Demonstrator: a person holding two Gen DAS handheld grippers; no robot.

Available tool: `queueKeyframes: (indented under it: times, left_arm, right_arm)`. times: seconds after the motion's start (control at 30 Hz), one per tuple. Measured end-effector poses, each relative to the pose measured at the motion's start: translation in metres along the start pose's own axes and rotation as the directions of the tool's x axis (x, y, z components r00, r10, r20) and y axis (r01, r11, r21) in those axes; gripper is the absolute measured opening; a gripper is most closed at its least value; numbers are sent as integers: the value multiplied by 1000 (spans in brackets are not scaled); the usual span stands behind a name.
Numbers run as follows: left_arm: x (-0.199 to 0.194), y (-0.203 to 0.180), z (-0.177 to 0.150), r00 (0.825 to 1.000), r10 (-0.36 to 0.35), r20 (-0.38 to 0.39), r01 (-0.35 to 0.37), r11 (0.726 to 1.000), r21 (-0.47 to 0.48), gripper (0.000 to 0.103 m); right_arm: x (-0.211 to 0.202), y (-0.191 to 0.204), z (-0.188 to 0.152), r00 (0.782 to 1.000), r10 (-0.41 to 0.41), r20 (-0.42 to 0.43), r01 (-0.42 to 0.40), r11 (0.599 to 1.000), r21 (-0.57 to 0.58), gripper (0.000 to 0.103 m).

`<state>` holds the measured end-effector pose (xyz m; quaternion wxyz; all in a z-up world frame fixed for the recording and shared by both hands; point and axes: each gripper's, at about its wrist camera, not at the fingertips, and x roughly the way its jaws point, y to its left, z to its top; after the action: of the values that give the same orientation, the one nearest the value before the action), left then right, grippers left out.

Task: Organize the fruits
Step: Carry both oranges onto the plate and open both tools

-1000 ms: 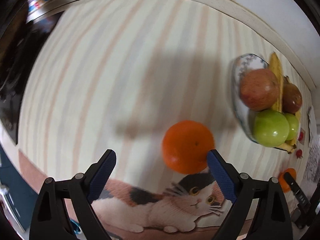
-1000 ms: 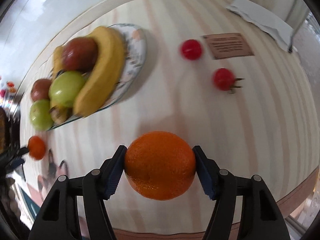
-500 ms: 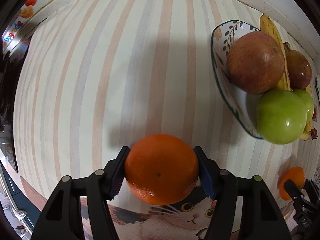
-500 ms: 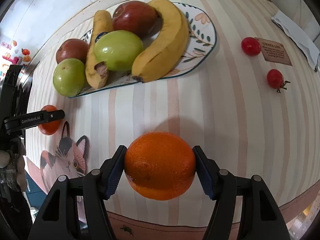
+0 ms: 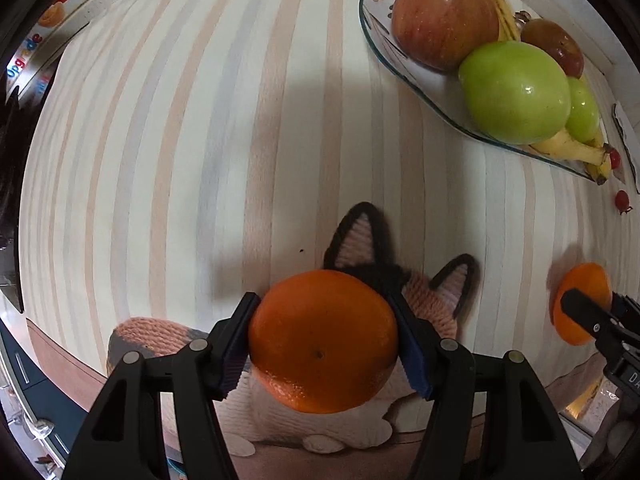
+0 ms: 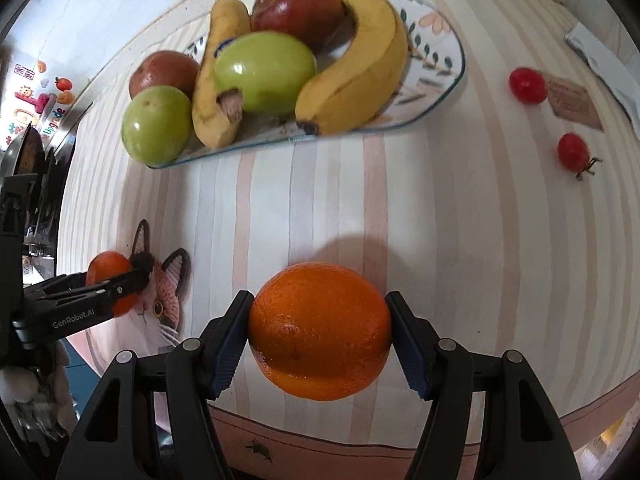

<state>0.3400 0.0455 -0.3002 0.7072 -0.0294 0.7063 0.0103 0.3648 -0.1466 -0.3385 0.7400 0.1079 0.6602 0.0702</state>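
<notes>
My left gripper (image 5: 324,340) is shut on an orange (image 5: 322,338) and holds it above the cat picture on the striped cloth. My right gripper (image 6: 318,330) is shut on a second orange (image 6: 320,328) above the cloth. Each gripper shows in the other's view: the right one with its orange (image 5: 580,304) at the right edge, the left one with its orange (image 6: 110,276) at the left. A patterned plate (image 6: 436,80) holds red apples (image 6: 298,12), green apples (image 6: 264,72) and bananas (image 6: 360,68); it also shows in the left wrist view (image 5: 380,36).
Two cherry tomatoes (image 6: 527,85) (image 6: 573,151) lie on the cloth right of the plate, beside a brown card (image 6: 572,100) and a white cloth (image 6: 604,60). The table's front edge runs just below both grippers. A fridge with magnets (image 6: 36,96) stands at the far left.
My left gripper closed on its orange and lifted it back over the cat picture. My right gripper, still holding its orange, swung towards the plate, which now looks nearer.
</notes>
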Motion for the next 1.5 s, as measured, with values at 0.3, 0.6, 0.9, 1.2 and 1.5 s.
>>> queueKeyframes:
  times: [0.3,0.6,0.9,1.2,1.5]
  left_arm:
    - [-7,11,9,1000,-5,21,6,1000,-14,61]
    - [-86,2,26,988,-85,131,84,996,9,61]
    - [-157,-26,97,966,-97,238,76,993,95,62]
    - [-126,-40,180,981,-41,191,17,991,130,62]
    - [-61,-48,230,997,-56,48,50,990,130,62]
  right_arm:
    - [-6,-10,-4,1000,11,11,-11,1000,5,69]
    - [-49,-29,5,991,112,75,-117,990,74,69]
    - [-102,-63,78,973,96,210,-125,983,132,69]
    - [-82,-76,154,981,-46,187,27,994,105,69]
    - [-57,-71,168,985,-84,153,70,993,94,69]
